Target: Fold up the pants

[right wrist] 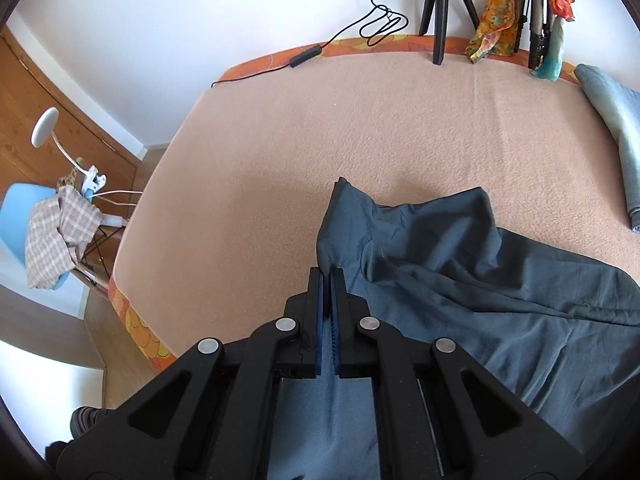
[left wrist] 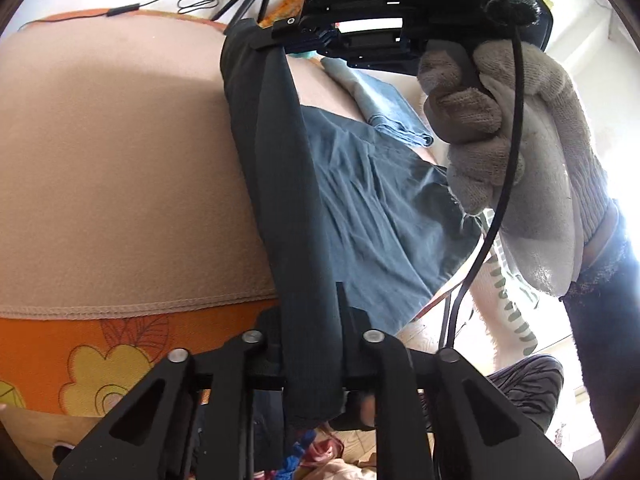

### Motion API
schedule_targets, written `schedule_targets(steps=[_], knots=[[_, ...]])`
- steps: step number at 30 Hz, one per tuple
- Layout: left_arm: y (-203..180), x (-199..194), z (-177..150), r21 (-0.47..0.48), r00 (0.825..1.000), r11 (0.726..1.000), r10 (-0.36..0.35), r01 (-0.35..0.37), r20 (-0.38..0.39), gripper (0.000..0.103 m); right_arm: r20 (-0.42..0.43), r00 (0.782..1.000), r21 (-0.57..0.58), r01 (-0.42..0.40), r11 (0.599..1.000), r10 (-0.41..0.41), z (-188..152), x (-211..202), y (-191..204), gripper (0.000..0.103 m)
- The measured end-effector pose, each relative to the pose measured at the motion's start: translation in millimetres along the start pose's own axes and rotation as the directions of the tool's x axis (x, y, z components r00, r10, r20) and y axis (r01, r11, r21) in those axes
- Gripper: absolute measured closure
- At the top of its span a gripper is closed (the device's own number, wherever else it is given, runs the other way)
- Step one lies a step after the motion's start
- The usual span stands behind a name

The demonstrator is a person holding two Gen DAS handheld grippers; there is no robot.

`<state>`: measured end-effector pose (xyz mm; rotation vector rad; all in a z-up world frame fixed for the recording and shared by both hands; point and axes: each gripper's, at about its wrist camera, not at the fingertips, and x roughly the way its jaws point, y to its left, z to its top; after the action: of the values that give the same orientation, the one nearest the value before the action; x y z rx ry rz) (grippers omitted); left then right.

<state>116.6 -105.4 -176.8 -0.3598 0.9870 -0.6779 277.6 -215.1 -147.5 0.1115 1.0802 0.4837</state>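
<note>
The dark blue-grey pants (right wrist: 480, 280) lie crumpled on a beige blanket (right wrist: 320, 120) that covers the bed. My right gripper (right wrist: 329, 276) is shut on a lifted edge of the pants, which peaks just beyond the fingertips. In the left wrist view a taut band of the pants (left wrist: 280, 200) runs from my left gripper (left wrist: 308, 308), shut on it at the bottom, up to the right gripper (left wrist: 272, 38). A hand in a knitted glove (left wrist: 500, 120) holds that right gripper. The rest of the pants (left wrist: 360, 184) hangs and spreads below the band.
A folded lighter blue garment (right wrist: 612, 128) lies at the bed's far right. A tripod (right wrist: 440, 8), hanging scarves (right wrist: 496, 12) and a cable (right wrist: 360, 28) are at the far edge by the wall. A blue chair (right wrist: 16, 216) with a checked cloth (right wrist: 56, 232) and a clip lamp (right wrist: 44, 128) stand left of the bed.
</note>
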Motion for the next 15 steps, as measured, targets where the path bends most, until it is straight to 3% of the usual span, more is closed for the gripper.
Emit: schedule_targets(steps=[4, 9, 15], knots=[[-15.2, -2.5, 11.8, 0.026, 0.996, 0.997, -0.076, 0.075, 0.043, 0.095, 0.052, 0.998, 0.038, -0.043, 0.998, 0.041, 4.5, -15.5, -6.0, 0.099], [-38.1, -10.8, 21.3, 0.102, 0.99, 0.988, -0.126, 0.119, 0.064, 0.096, 0.131, 0.986, 0.079, -0.117, 0.99, 0.106, 5.1, -53.2, -28.3, 0.099], [-71.5, 4.6, 31.9, 0.146, 0.978, 0.971, -0.199, 0.188, 0.067, 0.096, 0.213, 0.97, 0.119, -0.143, 0.983, 0.116, -0.5, -95.7, -64.2, 0.099]])
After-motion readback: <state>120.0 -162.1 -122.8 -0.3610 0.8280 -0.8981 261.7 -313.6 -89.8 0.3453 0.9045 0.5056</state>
